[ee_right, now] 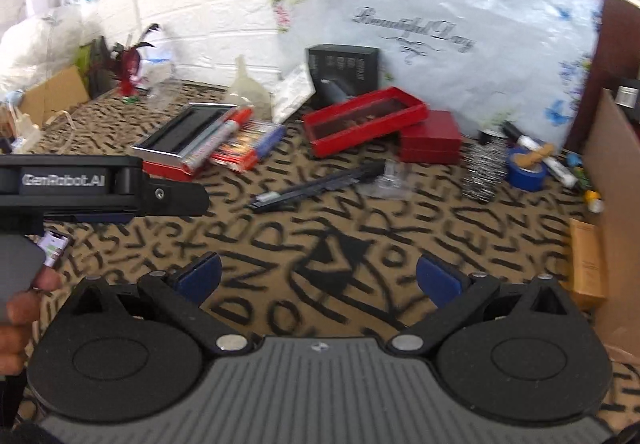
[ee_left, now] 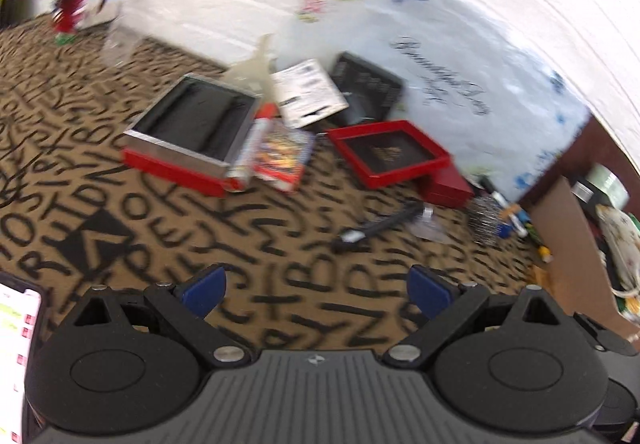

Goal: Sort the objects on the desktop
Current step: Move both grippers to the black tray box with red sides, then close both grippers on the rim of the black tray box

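Observation:
Both grippers hover open and empty over a letter-patterned tablecloth (ee_left: 280,244). My left gripper (ee_left: 316,290) faces a red-and-silver box with a black inside (ee_left: 188,124), a marker (ee_left: 252,148) and a colourful pack (ee_left: 284,154) beside it, and an open red tray (ee_left: 388,152). A black utility knife (ee_left: 376,228) lies ahead of it. My right gripper (ee_right: 318,280) sees the same knife (ee_right: 316,186), red tray (ee_right: 364,120), red boxes (ee_right: 430,142), a wire brush roll (ee_right: 480,174) and blue tape (ee_right: 524,168). The left gripper's body (ee_right: 100,184) shows at the left.
A black box (ee_right: 344,64) and a large printed plastic bag (ee_right: 460,36) stand at the back by the white wall. Markers (ee_right: 560,168) lie at right near a cardboard panel (ee_right: 612,204) and an orange box (ee_right: 588,264). A red plant (ee_right: 128,64) stands back left. A phone (ee_left: 16,356) lies front left.

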Motion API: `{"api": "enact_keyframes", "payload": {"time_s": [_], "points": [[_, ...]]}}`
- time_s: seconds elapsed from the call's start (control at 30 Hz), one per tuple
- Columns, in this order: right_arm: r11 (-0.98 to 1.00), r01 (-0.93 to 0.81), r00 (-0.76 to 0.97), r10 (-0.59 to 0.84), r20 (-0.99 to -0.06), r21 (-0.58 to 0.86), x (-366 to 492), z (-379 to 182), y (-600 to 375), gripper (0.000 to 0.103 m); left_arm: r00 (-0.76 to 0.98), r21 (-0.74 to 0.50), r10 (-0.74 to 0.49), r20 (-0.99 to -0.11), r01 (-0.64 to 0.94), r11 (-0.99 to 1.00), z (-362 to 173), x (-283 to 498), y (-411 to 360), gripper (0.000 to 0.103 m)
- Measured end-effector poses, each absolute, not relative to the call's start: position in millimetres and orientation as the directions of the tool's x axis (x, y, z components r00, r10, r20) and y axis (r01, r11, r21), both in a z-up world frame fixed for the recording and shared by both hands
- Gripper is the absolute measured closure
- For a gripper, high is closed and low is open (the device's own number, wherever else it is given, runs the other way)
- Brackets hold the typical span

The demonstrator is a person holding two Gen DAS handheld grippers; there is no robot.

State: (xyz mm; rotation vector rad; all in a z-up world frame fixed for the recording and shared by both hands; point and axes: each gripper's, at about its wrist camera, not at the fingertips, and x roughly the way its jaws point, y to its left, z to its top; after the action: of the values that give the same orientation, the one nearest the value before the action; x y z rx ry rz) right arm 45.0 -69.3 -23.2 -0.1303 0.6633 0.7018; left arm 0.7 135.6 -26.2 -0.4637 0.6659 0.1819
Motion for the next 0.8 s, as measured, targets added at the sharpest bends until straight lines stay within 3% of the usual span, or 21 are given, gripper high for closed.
{"api": "enact_keyframes", "payload": {"time_s": [0.27, 0.37, 0.43, 0.6, 0.8], "points": [[0.677, -0.734, 0.533, 0.629, -0.566, 0.061, 50, -21, -11, 0.003, 0.788, -0.36, 0.059, -0.613, -0.345, 0.867, -26, 7, 197, 0.004], [0.634, -0.773, 0.524, 0.662, -0.536, 0.026, 51, -18, 16, 0.01, 0.785, -0.342, 0.098, -0.611, -0.374, 0.862, -26, 12, 220, 0.004], [0.611, -0.791, 0.521, 0.674, -0.524, 0.0, 54, -16, 36, 0.022, 0.782, -0.34, 0.116, -0.613, -0.393, 0.854, -27, 18, 236, 0.005], [0.576, -0.818, 0.495, 0.707, -0.505, 0.006, 68, -12, 85, 0.035, 0.781, -0.374, 0.124, -0.611, -0.423, 0.825, -30, 30, 275, 0.019], [0.531, -0.846, 0.427, 0.73, -0.534, 0.051, 95, -28, 127, 0.042, 0.767, -0.384, 0.122, -0.629, -0.444, 0.81, -46, 54, 306, 0.032]]}}
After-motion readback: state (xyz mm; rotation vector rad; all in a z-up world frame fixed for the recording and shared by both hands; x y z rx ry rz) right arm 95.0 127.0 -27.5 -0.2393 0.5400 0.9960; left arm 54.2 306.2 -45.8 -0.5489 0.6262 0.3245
